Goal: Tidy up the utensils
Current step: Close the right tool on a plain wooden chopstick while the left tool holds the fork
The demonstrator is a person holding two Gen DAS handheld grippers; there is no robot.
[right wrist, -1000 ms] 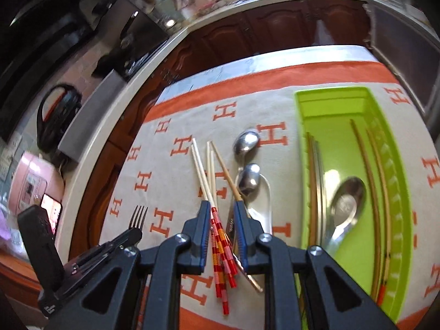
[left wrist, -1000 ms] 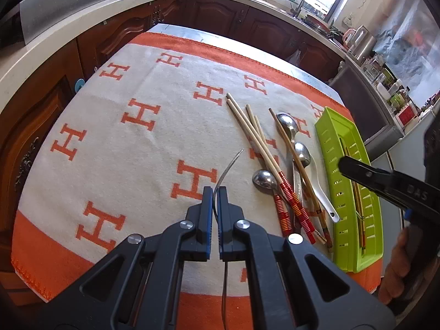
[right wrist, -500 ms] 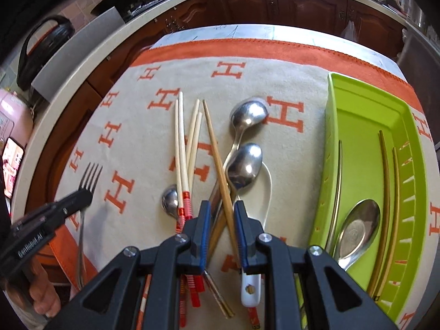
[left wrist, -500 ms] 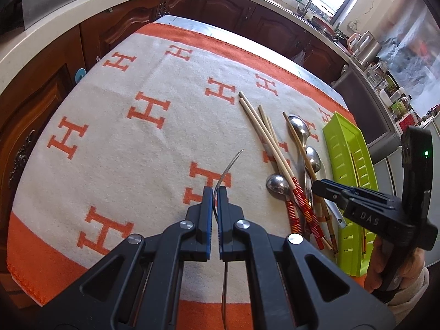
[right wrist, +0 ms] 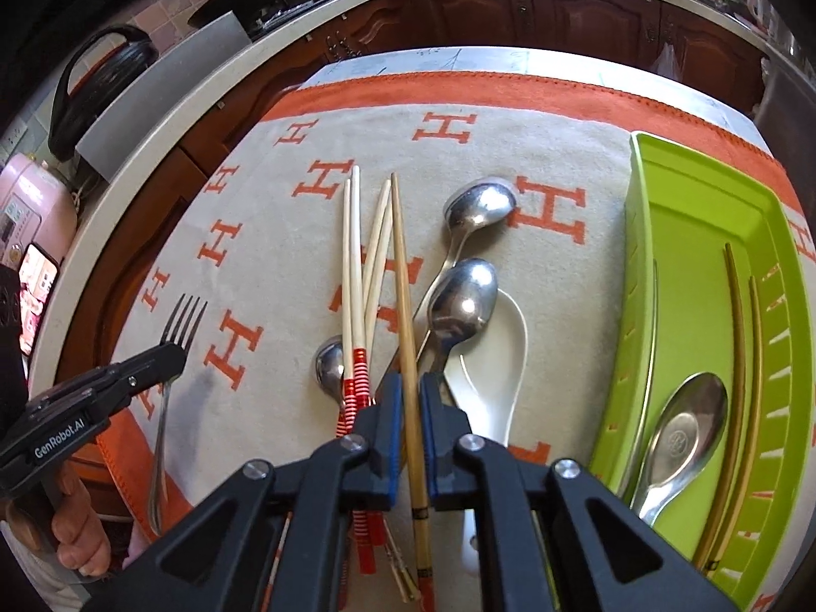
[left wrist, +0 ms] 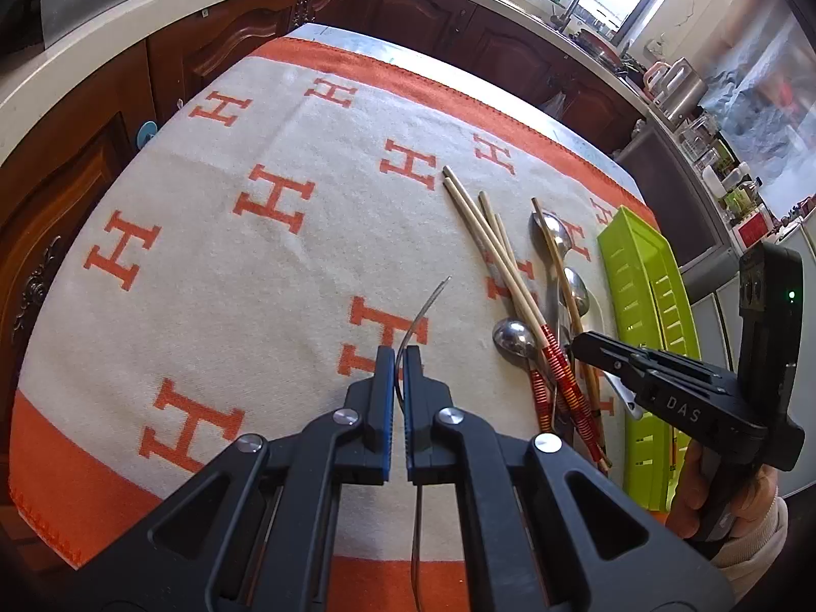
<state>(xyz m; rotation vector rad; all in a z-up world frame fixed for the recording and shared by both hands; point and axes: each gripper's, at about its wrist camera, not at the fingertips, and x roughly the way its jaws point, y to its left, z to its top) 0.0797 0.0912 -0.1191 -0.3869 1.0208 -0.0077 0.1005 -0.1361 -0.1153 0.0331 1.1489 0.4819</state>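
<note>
My left gripper (left wrist: 400, 357) is shut on a metal fork (left wrist: 426, 306), held above the cloth; the right wrist view shows its tines (right wrist: 181, 319) ahead of that gripper (right wrist: 168, 357). My right gripper (right wrist: 408, 382) is low over the utensil pile. Its jaws are closing on a brown chopstick (right wrist: 400, 265) that runs between the pads. Beside it lie pale chopsticks with red-striped ends (right wrist: 352, 265), two steel spoons (right wrist: 482, 204) (right wrist: 464, 296), a small spoon (right wrist: 329, 362) and a white ceramic spoon (right wrist: 502, 352). The green tray (right wrist: 678, 234) holds a spoon (right wrist: 683, 428) and brown chopsticks (right wrist: 737, 336).
A cream cloth with orange H marks (left wrist: 245, 255) covers the table. The tray (left wrist: 637, 265) sits at its right edge. Dark wooden cabinets and a pale countertop (left wrist: 153, 20) curve round the far and left sides. A person's hand (right wrist: 76, 525) grips the left tool.
My right gripper came down onto the pile and its jaws narrowed round the brown chopstick. The left gripper stayed nearly still with the fork.
</note>
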